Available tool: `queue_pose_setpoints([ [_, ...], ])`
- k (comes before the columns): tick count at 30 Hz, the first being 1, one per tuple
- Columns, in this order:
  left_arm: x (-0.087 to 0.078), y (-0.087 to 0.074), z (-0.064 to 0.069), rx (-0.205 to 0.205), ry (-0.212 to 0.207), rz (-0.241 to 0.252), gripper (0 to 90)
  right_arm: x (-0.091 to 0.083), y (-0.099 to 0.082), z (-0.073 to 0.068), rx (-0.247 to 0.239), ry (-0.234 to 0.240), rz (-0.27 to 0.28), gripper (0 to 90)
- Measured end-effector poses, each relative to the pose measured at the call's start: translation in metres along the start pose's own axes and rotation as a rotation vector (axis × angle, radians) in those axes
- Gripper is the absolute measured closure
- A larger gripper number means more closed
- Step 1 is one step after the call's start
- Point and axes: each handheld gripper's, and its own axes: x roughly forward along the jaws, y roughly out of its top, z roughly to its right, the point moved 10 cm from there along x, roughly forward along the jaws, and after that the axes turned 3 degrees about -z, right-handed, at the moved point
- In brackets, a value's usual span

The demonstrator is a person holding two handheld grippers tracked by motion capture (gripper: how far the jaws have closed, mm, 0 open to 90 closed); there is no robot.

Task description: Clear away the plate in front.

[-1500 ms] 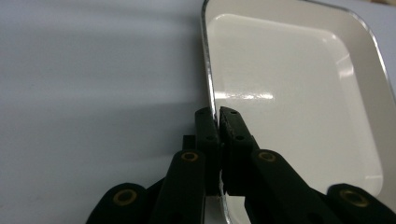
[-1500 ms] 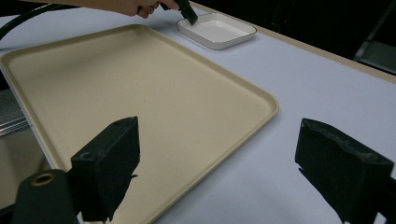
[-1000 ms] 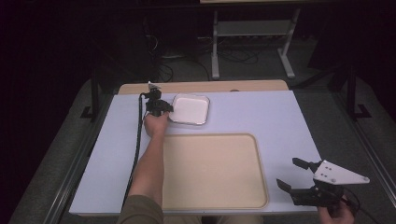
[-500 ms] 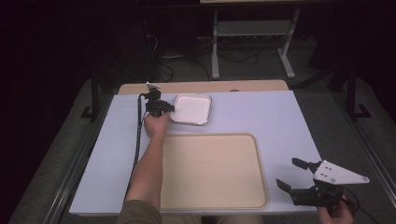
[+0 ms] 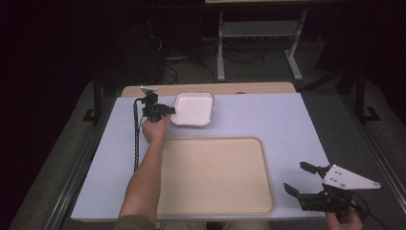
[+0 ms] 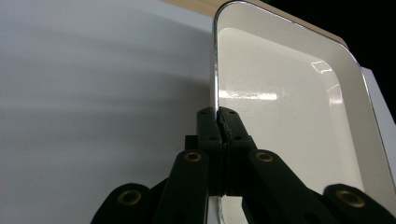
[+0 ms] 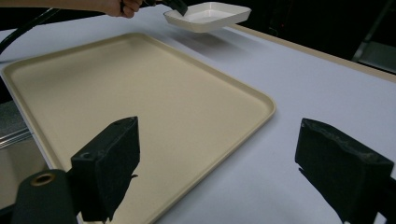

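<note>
1. Step in hand, as far as I can judge: the white dish (image 5: 193, 109) has been picked up by its left rim at the far side of the table (image 5: 297, 124), and it looks headed for the big beige tray (image 5: 215, 177) sitting near the middle.
2. Left tongs (image 5: 168, 110) are clamped shut on that rim. In the left gripper view the two jaws are pressed together with the dish edge (image 6: 215, 70) pinched between them, no gap to speak of.
3. In the right gripper view the dish (image 7: 208, 15) throws a shadow on the table under it, so I'd say it's lifted clear rather than resting, and sitting pretty level.
4. Right tongs (image 5: 300, 178) are wide open, holding nothing and touching nothing. They hover by the near right corner of the table, just off the tray's right edge and well apart from the dish.
5. Next move, my guess: carry the dish toward the near side, over the tray's far rim, and set it flat inside before letting go. An edge pinch on a smooth shallow dish could slip or tip, so keep it level and slow.
6. The tray is empty.
</note>
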Motion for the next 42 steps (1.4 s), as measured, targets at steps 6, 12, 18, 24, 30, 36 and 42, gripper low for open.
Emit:
queue_pose_setpoints([
  [6,-0.008,0.002,0.003,0.001,-0.007,0.015,88.7,0.002,0.000,-0.001,-0.002,0.007,-0.003,13.0],
  [12,-0.013,0.001,0.011,0.005,-0.035,0.024,88.7,0.001,0.000,-0.002,-0.004,0.011,0.000,13.0],
  [18,-0.020,0.001,0.024,0.013,-0.079,0.039,88.7,0.002,0.000,-0.003,-0.004,0.018,-0.001,13.0],
  [24,-0.028,-0.001,0.035,0.031,-0.110,0.050,88.7,0.003,0.001,-0.006,-0.014,0.026,-0.003,13.0],
  [30,-0.035,-0.004,0.043,0.038,-0.130,0.061,88.7,0.003,0.001,-0.007,-0.014,0.027,-0.004,13.0],
  [36,-0.041,-0.013,0.045,0.058,-0.151,0.056,88.7,0.003,0.001,-0.007,-0.019,0.027,-0.009,13.0],
  [42,-0.052,-0.023,0.036,0.037,-0.155,0.065,88.7,0.003,0.001,-0.008,-0.019,0.028,-0.007,13.0],
])
